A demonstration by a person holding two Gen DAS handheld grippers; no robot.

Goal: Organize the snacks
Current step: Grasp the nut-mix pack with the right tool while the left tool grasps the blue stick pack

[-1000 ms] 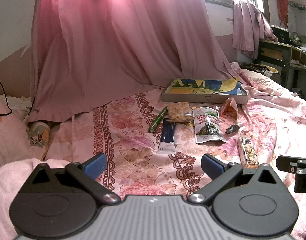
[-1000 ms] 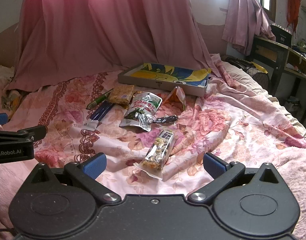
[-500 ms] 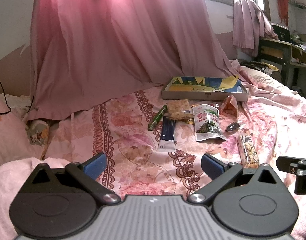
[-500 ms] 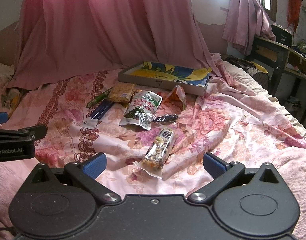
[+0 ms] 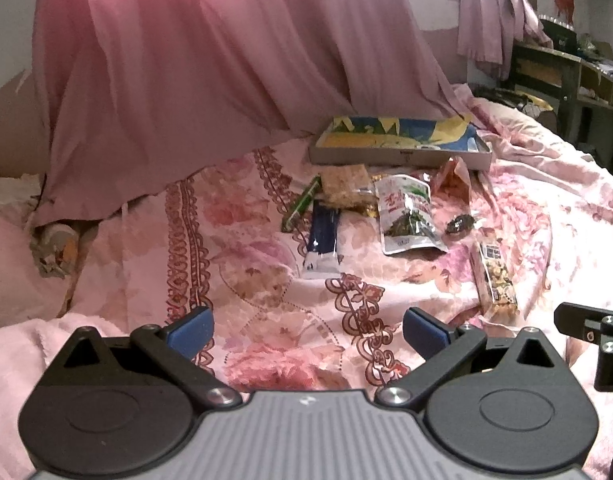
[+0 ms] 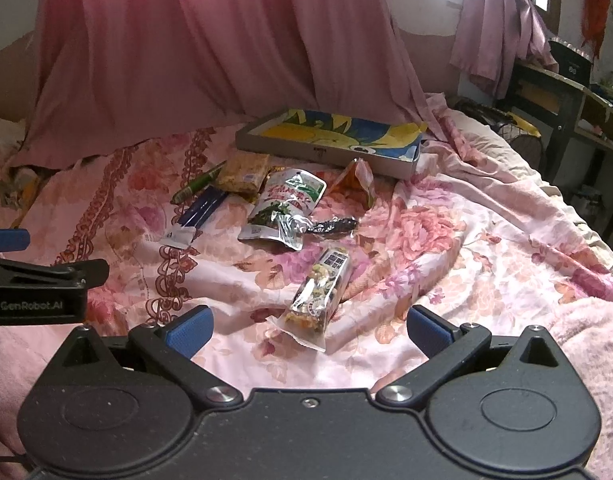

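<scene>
Several snack packs lie on a pink floral bedspread (image 6: 446, 248). A clear nut bar pack (image 6: 318, 300) lies just ahead of my open right gripper (image 6: 306, 328); the same nut bar pack (image 5: 494, 276) shows in the left wrist view. Farther off lie a green-and-white pouch (image 6: 284, 208), a small dark packet (image 6: 334, 226), an orange bag (image 6: 356, 182), a cracker pack (image 6: 244, 170), a blue stick pack (image 6: 194, 216) and a green stick (image 6: 196, 186). Behind them sits a shallow box (image 6: 326, 152) with a yellow-blue lining. My left gripper (image 5: 306, 328) is open over bare bedspread, with the blue stick pack (image 5: 322, 240) ahead.
A pink curtain (image 6: 210, 48) hangs behind the bed and drapes onto it. A dark desk (image 6: 566, 96) stands at the right past the bed's edge. A fluffy pink blanket (image 5: 14, 360) lies at the near left.
Both grippers have edged slightly forward and tilted down a little toward the snacks. The snacks have not moved and both grippers stay open.
</scene>
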